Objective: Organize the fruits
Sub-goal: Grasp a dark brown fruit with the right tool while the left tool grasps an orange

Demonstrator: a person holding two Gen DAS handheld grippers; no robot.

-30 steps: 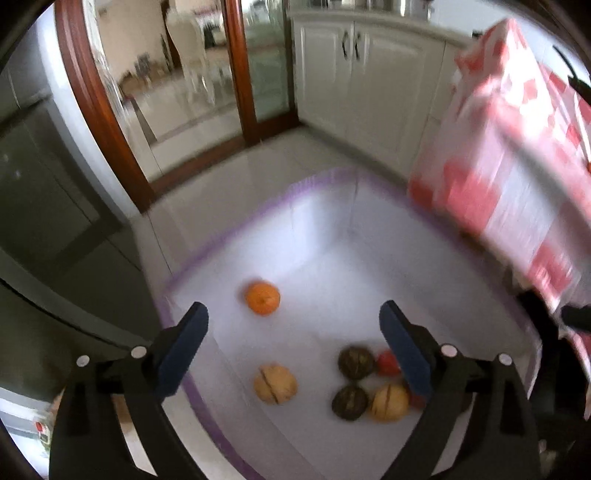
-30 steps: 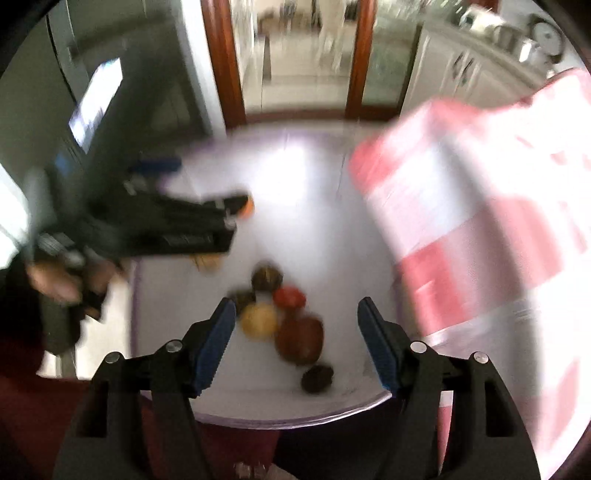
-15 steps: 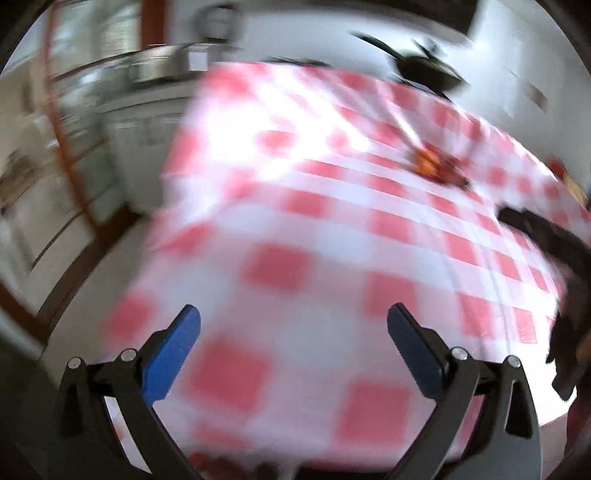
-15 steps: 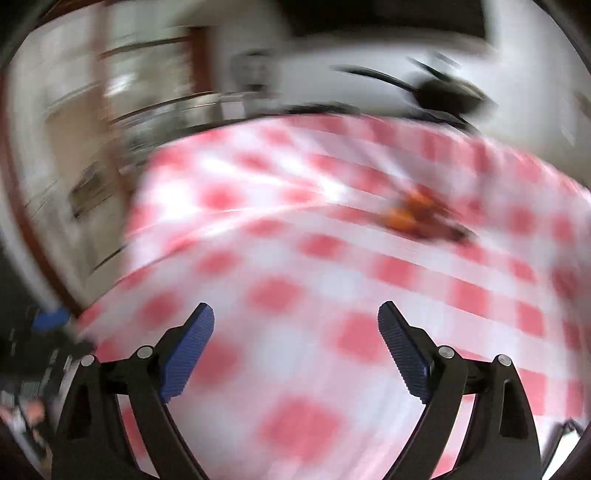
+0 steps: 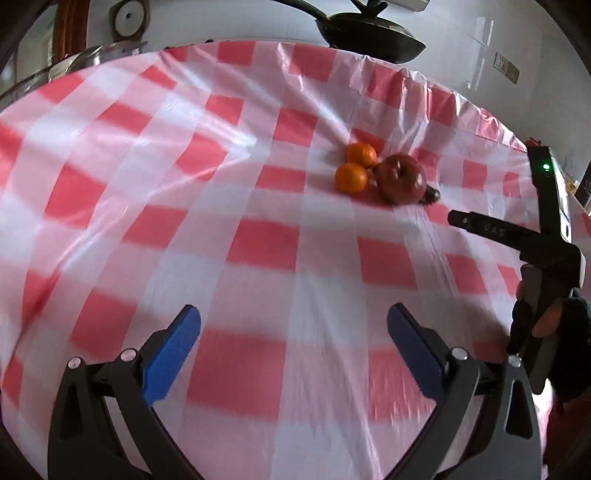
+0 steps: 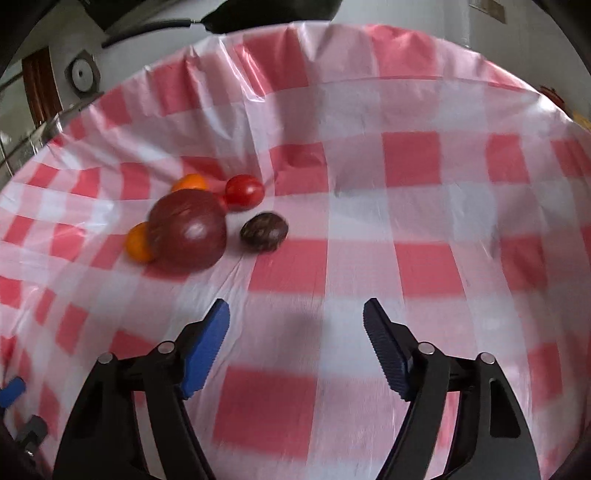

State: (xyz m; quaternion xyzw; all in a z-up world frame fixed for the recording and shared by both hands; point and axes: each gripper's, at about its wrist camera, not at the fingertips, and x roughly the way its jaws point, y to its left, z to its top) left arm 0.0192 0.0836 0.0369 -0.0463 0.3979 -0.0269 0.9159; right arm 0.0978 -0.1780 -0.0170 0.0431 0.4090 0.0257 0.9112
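A small cluster of fruit lies on the red-and-white checked tablecloth (image 5: 258, 243). A big dark red apple (image 6: 187, 233) sits among two oranges (image 5: 351, 178), a red tomato (image 6: 244, 191) and a dark wrinkled fruit (image 6: 264, 232). My left gripper (image 5: 293, 339) hovers wide open over the cloth, well short of the fruit, with nothing between its fingers. My right gripper (image 6: 295, 339) hangs over the cloth to the near right of the fruit; its jaws are closing on empty air. In the left wrist view the right gripper's body (image 5: 517, 236) shows at the right edge.
A dark pan (image 5: 369, 31) stands past the table's far edge. A round gauge (image 5: 127, 16) and a metal rim (image 5: 74, 61) show at the far left. A gloved hand (image 5: 546, 321) holds the right gripper's handle.
Both grippers have swung away from the white bin of fruit on the floor and over to the checked table. The fruit cluster on the cloth has come into view.
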